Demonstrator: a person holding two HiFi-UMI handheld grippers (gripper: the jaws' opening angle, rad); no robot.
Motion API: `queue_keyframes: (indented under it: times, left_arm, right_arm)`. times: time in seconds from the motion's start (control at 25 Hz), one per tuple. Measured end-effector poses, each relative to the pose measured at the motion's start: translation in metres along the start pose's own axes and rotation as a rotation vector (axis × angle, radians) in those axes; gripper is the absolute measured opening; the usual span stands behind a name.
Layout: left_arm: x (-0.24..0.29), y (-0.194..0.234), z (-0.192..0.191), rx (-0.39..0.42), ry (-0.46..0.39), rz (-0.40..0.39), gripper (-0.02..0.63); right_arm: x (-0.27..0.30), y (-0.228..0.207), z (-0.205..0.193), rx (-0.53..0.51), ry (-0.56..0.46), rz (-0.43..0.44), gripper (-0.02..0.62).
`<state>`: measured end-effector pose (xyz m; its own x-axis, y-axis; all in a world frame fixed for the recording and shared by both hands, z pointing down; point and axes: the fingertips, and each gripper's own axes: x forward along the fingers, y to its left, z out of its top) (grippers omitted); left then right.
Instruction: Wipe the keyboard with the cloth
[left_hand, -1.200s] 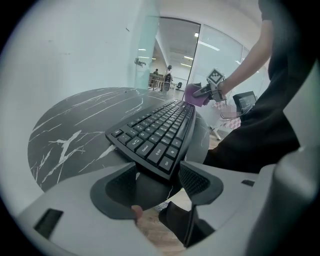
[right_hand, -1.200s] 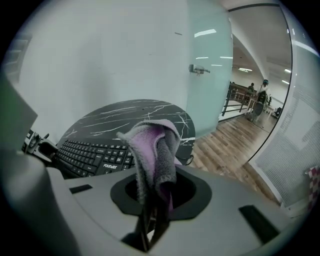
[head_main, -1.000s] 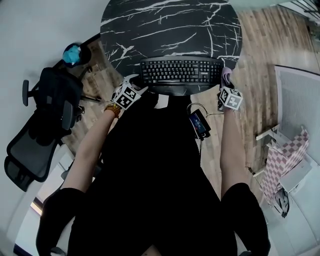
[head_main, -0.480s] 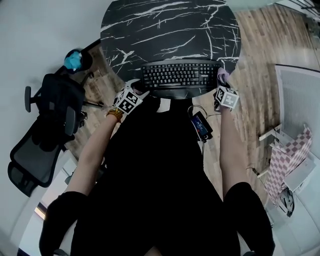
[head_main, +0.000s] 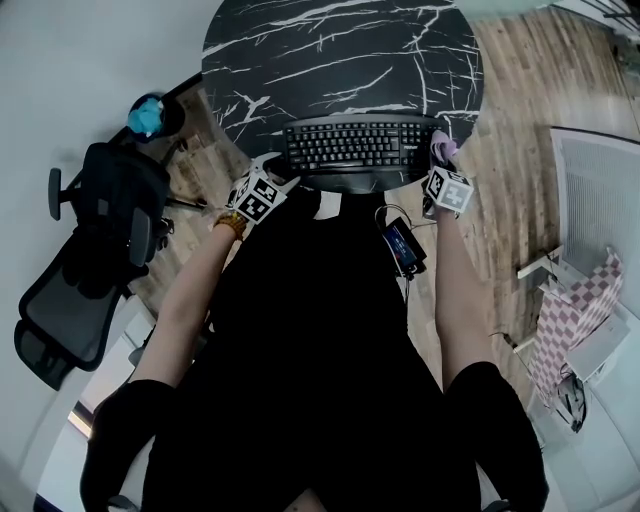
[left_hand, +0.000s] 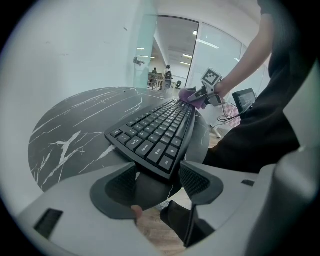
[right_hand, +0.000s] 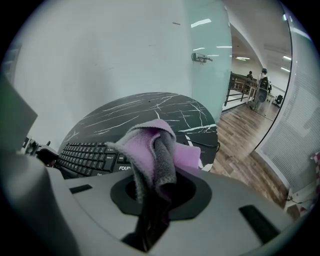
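Observation:
A black keyboard lies at the near edge of a round black marble table. My left gripper is at the keyboard's left end. In the left gripper view it stands open, with the keyboard's near corner just above and ahead of its two fingertips. My right gripper is at the keyboard's right end, shut on a bunched purple cloth. In the right gripper view the cloth sticks up from the jaws, beside the keyboard.
A black office chair stands at the left, with a blue object on a dark stand behind it. A phone-like device on a cable hangs by my right arm. A white panel and a checked item are on the wooden floor at the right.
My right gripper has moved slightly left with the cloth, closer to the keyboard's right end. The left gripper has hardly moved.

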<state>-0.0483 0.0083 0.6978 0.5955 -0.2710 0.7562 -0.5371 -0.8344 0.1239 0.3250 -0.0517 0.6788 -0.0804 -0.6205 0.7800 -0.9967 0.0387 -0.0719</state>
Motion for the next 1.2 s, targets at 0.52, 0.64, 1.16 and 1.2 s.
queue_keyframes:
  times: [0.52, 0.64, 1.16, 1.2]
  left_arm:
    - [0.002, -0.001, -0.002, 0.01, 0.007, 0.005, 0.268]
    - [0.001, -0.002, -0.003, 0.007, 0.013, 0.004, 0.268]
    - [0.002, 0.0, -0.004, 0.004, 0.007, 0.011, 0.27]
    - [0.001, 0.0, -0.004, 0.005, 0.007, 0.01, 0.27]
  right_arm:
    - [0.002, 0.015, -0.007, -0.01, -0.005, 0.001, 0.069]
    - [-0.001, 0.018, -0.004, -0.01, -0.011, -0.001, 0.069]
    - [0.003, 0.058, -0.006, -0.037, -0.002, 0.039, 0.069]
    - [0.002, 0.059, -0.005, -0.029, -0.009, 0.033, 0.069]
